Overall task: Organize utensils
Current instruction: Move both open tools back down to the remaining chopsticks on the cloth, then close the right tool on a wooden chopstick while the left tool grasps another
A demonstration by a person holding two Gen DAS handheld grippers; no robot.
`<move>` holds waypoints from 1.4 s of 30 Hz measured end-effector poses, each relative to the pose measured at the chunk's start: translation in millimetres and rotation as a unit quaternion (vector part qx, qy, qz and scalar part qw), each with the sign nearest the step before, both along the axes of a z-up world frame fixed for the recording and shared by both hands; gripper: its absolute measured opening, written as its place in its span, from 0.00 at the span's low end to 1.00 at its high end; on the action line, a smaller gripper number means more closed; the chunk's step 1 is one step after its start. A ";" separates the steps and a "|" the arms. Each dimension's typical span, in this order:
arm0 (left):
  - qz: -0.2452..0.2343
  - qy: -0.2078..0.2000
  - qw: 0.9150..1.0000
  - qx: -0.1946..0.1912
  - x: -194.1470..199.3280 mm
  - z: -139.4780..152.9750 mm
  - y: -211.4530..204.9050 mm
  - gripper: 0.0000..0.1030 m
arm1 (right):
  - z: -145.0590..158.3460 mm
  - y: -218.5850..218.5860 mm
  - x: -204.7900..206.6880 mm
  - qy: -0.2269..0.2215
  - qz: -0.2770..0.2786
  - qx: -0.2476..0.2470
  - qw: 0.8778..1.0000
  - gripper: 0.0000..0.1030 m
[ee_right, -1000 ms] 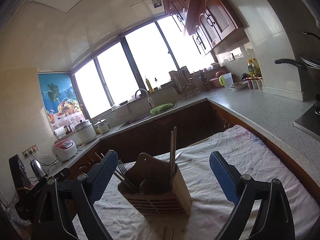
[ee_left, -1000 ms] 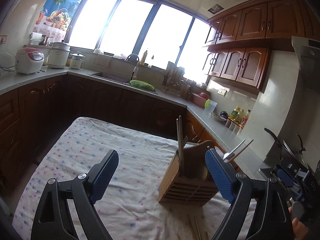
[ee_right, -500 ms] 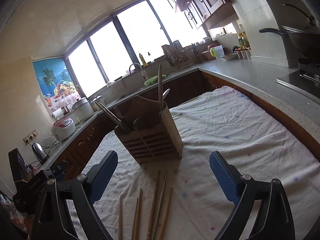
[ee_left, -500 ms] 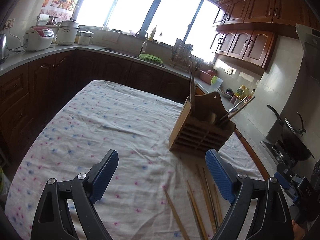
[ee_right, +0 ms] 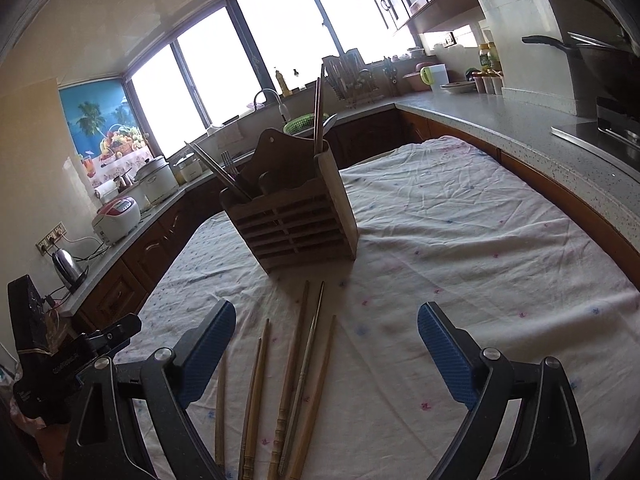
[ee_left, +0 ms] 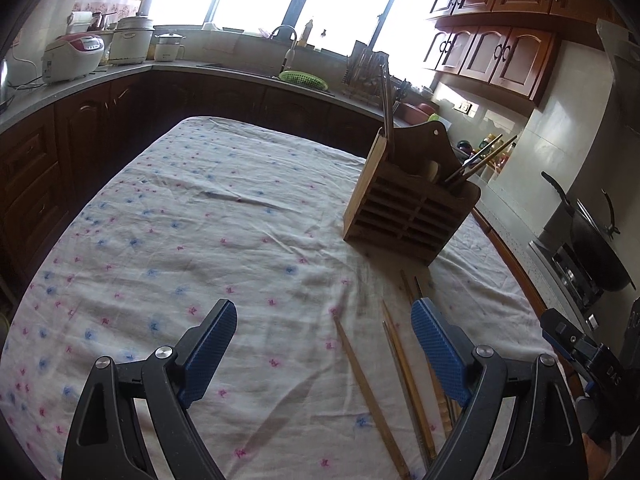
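A slatted wooden utensil holder stands on a flowered tablecloth, with chopsticks, a fork and a spoon sticking out of it. Several loose chopsticks lie on the cloth in front of the holder. My left gripper hovers open over the cloth, the chopsticks under its right finger. My right gripper is open too, above and just right of the chopsticks, which point toward the holder. Nothing sits between either pair of fingers.
The table is hemmed by dark kitchen cabinets and a grey counter. Rice cookers and a kettle stand on the counter, a wok on the stove. A sink with a green basket lies under the windows.
Both grippers dropped and tilted down toward the table. The holder slid up and away in both views, and the loose chopsticks came into sight. Both grippers stayed open.
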State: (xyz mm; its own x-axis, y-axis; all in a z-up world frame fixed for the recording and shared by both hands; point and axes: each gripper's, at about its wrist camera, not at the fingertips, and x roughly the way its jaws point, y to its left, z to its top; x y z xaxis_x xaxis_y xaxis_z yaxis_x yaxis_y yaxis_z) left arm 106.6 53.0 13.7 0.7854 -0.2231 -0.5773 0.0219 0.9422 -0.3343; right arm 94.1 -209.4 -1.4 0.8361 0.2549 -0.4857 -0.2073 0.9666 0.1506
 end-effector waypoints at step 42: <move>-0.090 0.134 0.982 0.097 99.6 -57.7 -74.9 0.10 | -72.1 70.0 135.4 0.144 0.052 -0.144 0.978 0.16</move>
